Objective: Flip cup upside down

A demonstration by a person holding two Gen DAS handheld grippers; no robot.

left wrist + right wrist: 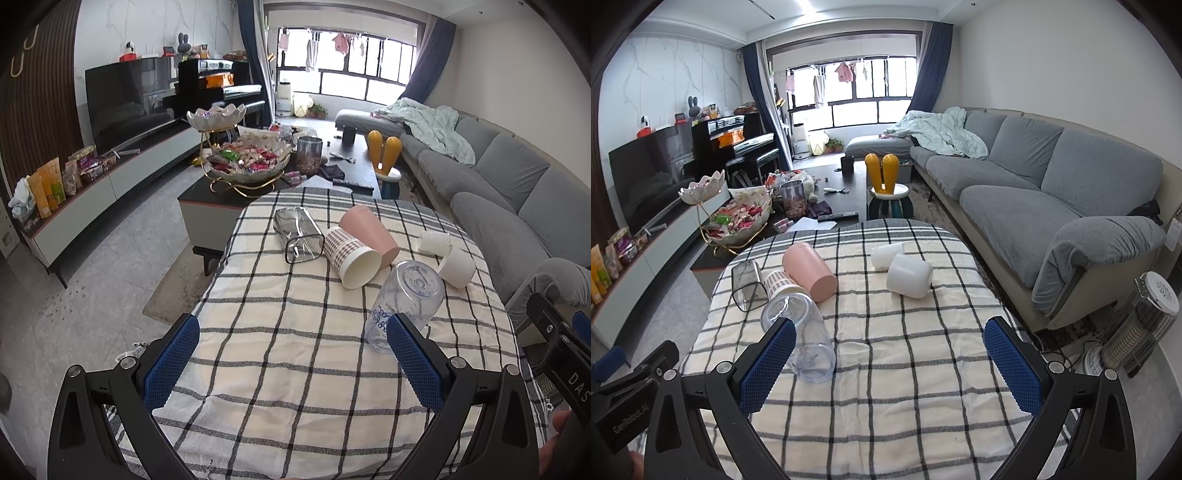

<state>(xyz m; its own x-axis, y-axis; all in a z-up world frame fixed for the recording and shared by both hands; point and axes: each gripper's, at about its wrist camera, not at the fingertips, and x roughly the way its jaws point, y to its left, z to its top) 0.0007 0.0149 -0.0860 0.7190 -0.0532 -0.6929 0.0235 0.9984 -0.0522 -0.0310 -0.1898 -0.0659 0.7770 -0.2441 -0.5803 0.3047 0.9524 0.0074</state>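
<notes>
Several cups lie on their sides on the checked cloth (pixel 280 354). A clear plastic cup (pixel 404 306) with blue print lies nearest, also in the right wrist view (pixel 801 332). Behind it lie a plaid paper cup (pixel 351 256), a pink cup (pixel 369 230), a clear square glass (pixel 297 234) and two white cups (pixel 456 266) (pixel 434 242). My left gripper (pixel 291 354) is open and empty, its right finger just in front of the clear cup. My right gripper (pixel 890 358) is open and empty, the clear cup beside its left finger.
A dark coffee table (pixel 354 162) with a candy bowl stand (pixel 247 162) and a jar stands beyond the cloth. A grey sofa (pixel 1052 192) runs along the right. A TV cabinet (pixel 110 184) is at left. A heater (pixel 1141 325) stands on the floor at right.
</notes>
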